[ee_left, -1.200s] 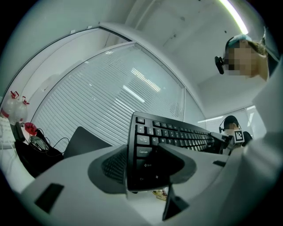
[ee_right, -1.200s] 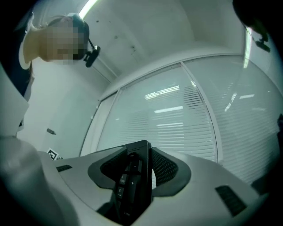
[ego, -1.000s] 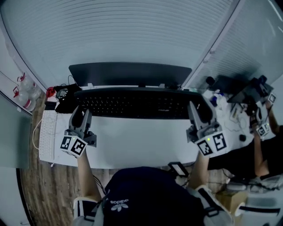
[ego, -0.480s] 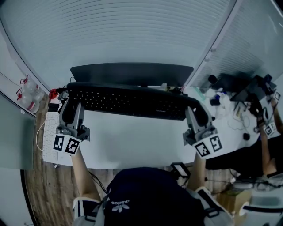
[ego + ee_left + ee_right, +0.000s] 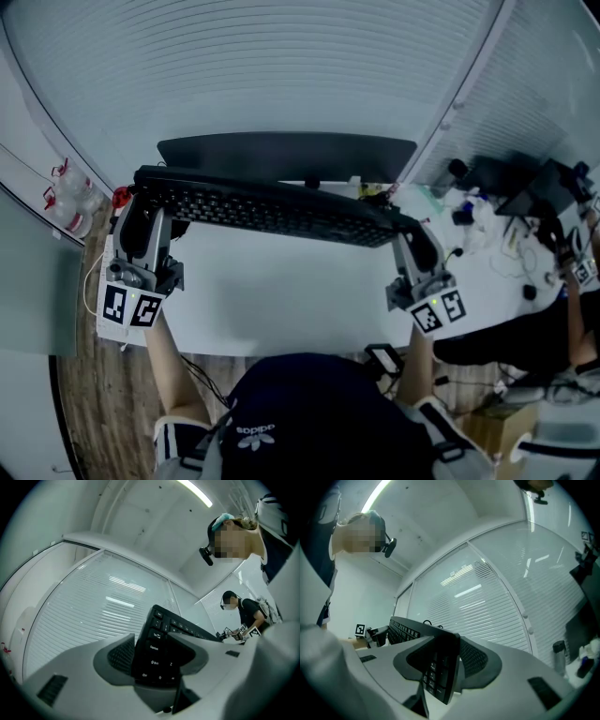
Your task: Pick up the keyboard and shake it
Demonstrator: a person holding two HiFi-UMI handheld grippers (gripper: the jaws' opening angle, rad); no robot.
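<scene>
A long black keyboard [image 5: 272, 208] hangs in the air above the white desk [image 5: 281, 300], its left end higher than its right. My left gripper [image 5: 141, 217] is shut on the keyboard's left end, and the keys [image 5: 157, 653] sit between its jaws. My right gripper [image 5: 412, 239] is shut on the right end, where the keyboard's edge [image 5: 443, 672] is clamped between the pads. Both gripper views look upward at the window blinds and ceiling.
A dark monitor [image 5: 286, 155] stands behind the keyboard. A white keyboard [image 5: 105, 281] and red-capped bottles [image 5: 61, 197] lie at the left. Cluttered desks with gear [image 5: 511, 202] and another person [image 5: 243, 611] are at the right. A phone [image 5: 380, 358] sits near the desk's front edge.
Both grippers have lifted the keyboard off the desk; its left end rose and swung left and higher, tilting the keyboard, while the right end stayed lower.
</scene>
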